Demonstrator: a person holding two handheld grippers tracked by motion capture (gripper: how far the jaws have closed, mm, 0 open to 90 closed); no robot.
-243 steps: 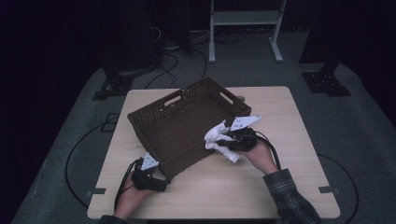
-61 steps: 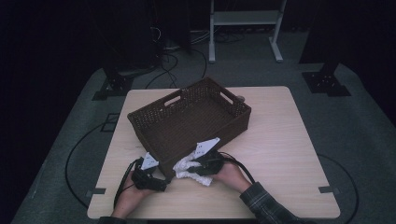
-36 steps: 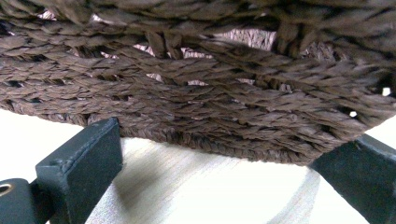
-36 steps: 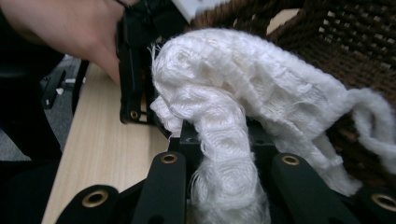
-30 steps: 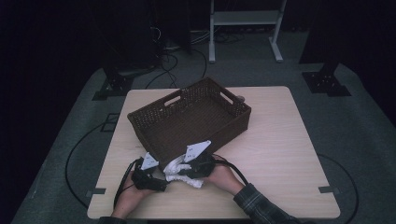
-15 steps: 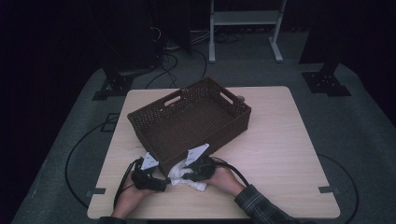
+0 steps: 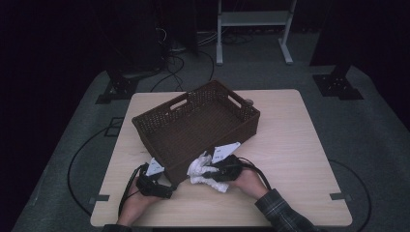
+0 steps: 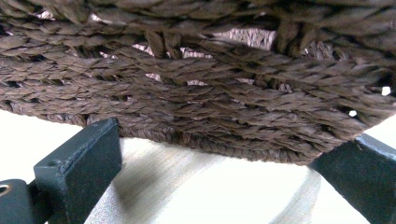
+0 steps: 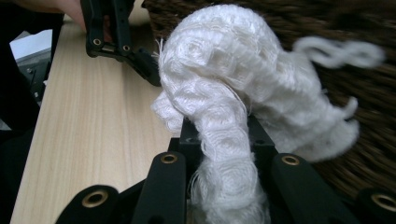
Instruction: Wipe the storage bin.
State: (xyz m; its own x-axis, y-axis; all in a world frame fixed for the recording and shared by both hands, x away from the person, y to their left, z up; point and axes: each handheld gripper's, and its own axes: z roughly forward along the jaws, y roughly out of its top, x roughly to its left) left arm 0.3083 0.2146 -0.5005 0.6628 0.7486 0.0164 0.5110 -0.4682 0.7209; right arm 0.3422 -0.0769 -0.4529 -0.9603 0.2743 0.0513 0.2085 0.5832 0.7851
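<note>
Here, nearest the person, the left hand-held gripper (image 7: 167, 189) sits low on the tabletop (image 7: 290, 159) at the near left corner of the basket (image 7: 193, 126). In the left gripper view its two black jaws stand wide apart, one at each side, with the basket's woven wall (image 8: 196, 93) just ahead of them and bare wood below; nothing is pinched between them, and whether the tips touch the weave cannot be told.

Just to its right, the right hand-held gripper (image 7: 209, 170) is clamped on a white cloth (image 7: 203, 169). In the right gripper view the cloth (image 9: 233, 102) bulges up out of the narrow gap between the jaws in a crumpled, fluffy wad, and a loose strand trails off to the right in front of the basket wall (image 9: 355, 28). The jaws are closed most of the way, squeezing the cloth's lower part. The other gripper (image 9: 121, 37) shows beyond, at the upper left.

From above, the cloth lies against the basket's near long wall, outside it, close over the tabletop; whether it rests on the wood cannot be told.

Farther off, the basket stands skewed on the tabletop, brown, rectangular, with a cut-out handle at each end. Behind the tabletop, on the grey floor (image 7: 300, 77), cables run beside a white frame (image 7: 254, 19).
</note>
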